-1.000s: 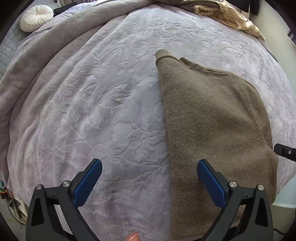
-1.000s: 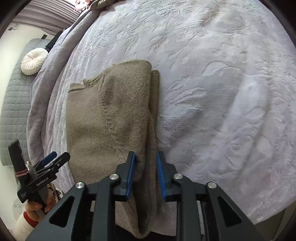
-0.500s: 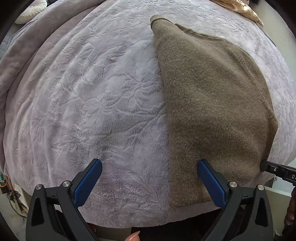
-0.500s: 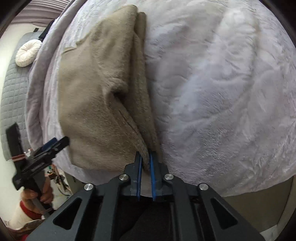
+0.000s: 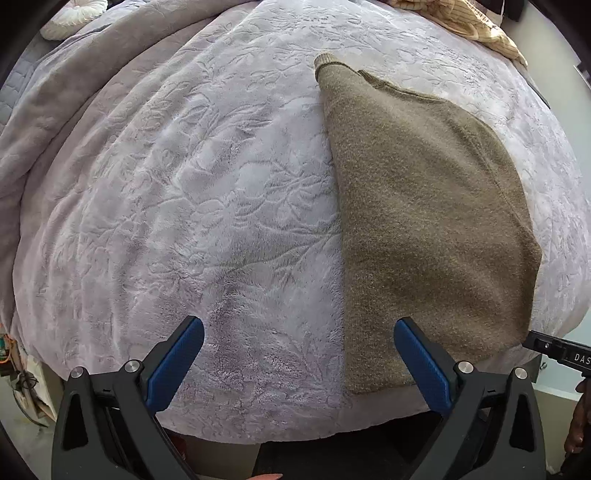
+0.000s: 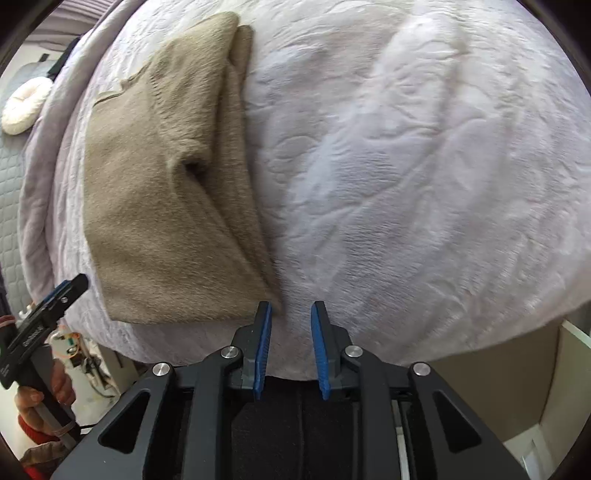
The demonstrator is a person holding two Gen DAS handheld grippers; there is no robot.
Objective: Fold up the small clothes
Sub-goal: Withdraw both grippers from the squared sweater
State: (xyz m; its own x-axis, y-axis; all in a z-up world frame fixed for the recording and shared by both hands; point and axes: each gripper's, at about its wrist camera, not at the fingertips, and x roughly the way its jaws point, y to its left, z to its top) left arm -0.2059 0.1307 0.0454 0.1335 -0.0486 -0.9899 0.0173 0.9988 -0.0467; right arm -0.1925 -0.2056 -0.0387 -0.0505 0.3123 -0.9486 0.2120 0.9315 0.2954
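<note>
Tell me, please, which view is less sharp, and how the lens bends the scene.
Right wrist view: the blanket looks smeared by motion blur, the brown sweater soft. Left wrist view: sharp, the sweater's knit clear. Both: fisheye curves the bed into a dome, corners dark.

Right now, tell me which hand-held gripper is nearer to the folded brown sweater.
Right. The right hand-held gripper, jaws opening and empty, sits at the brown sweater's near corner. The left hand-held gripper is wide open, straddling the sweater's left edge from above.

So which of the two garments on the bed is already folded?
The brown sweater, lying flat near the bed's edge with its sides folded in. The striped beige one lies crumpled at the far side.
</note>
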